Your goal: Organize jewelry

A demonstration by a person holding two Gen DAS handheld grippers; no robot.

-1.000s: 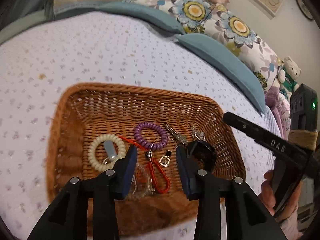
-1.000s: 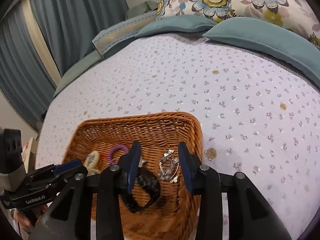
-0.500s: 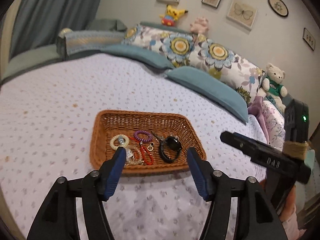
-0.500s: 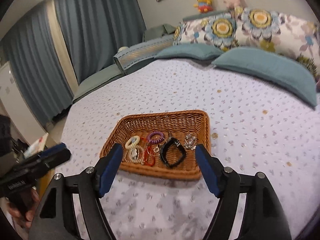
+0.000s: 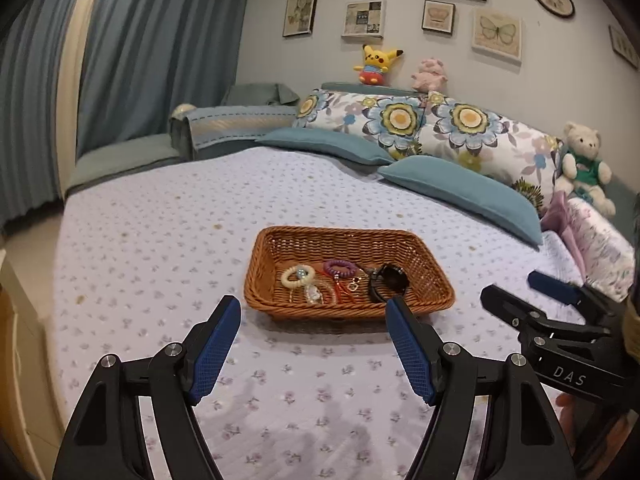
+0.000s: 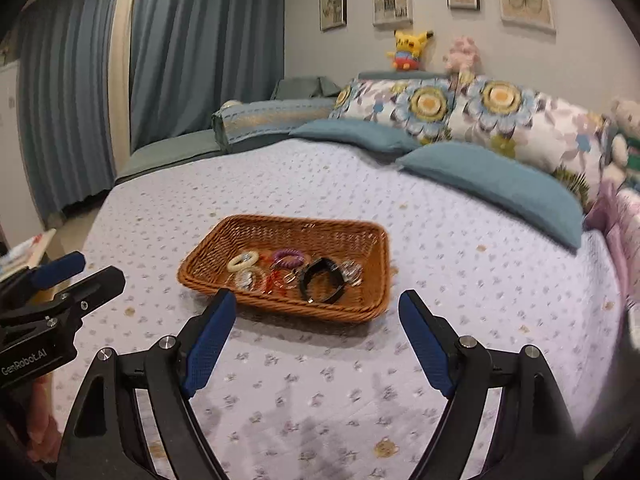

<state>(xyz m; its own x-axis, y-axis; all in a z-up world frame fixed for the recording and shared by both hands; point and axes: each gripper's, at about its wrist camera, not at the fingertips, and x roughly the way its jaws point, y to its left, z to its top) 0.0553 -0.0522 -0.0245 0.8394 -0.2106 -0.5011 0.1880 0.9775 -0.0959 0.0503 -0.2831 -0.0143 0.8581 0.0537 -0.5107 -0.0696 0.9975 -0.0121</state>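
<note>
A wicker basket is sitting mid-frame on a bed covered by a pale lilac bedspread sprinkled with small flowers. The jewelry is lying inside the basket, toward its near edge: a cream coil bracelet at the left, a purple coil bracelet beside it, red cord pieces in front, and a black watch at the right.

The left gripper is hovering in the lower part of its view, short of the basket, its blue-padded jaws opening wide with nothing between them. The right gripper is doing the same in its view, jaws spreading and empty.

Two teal pillows and floral cushions are lining the far side of the bed. A yellow plush toy and a pink one are sitting on the headboard, a teddy bear at the right edge. Framed pictures are hanging on the grey wall, and blue curtains are filling the upper left.
</note>
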